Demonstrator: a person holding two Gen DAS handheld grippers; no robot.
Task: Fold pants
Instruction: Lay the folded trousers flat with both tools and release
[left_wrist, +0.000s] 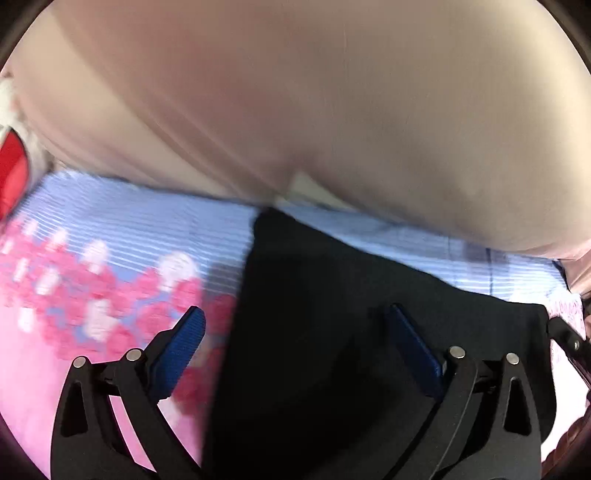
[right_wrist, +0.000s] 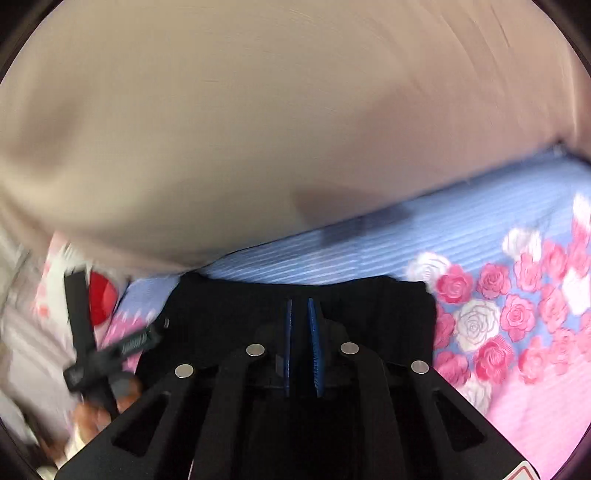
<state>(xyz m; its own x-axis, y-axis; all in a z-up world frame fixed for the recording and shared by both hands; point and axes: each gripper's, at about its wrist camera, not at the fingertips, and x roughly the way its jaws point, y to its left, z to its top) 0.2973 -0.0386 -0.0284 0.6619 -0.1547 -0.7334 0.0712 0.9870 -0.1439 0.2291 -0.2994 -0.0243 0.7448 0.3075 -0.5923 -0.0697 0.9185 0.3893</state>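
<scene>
The black pants lie on a bed sheet with blue stripes and pink roses. My left gripper is open, with its blue-padded fingers spread wide over the pants' left edge, the left finger over the sheet. In the right wrist view the pants lie just ahead, and my right gripper has its blue pads almost together with a thin gap; I cannot tell if cloth is pinched between them. The left gripper also shows at the right wrist view's left edge.
A large beige cushion or headboard fills the far side in both views. A red object sits at the left edge, also in the right wrist view. The rose-print sheet spreads to the right.
</scene>
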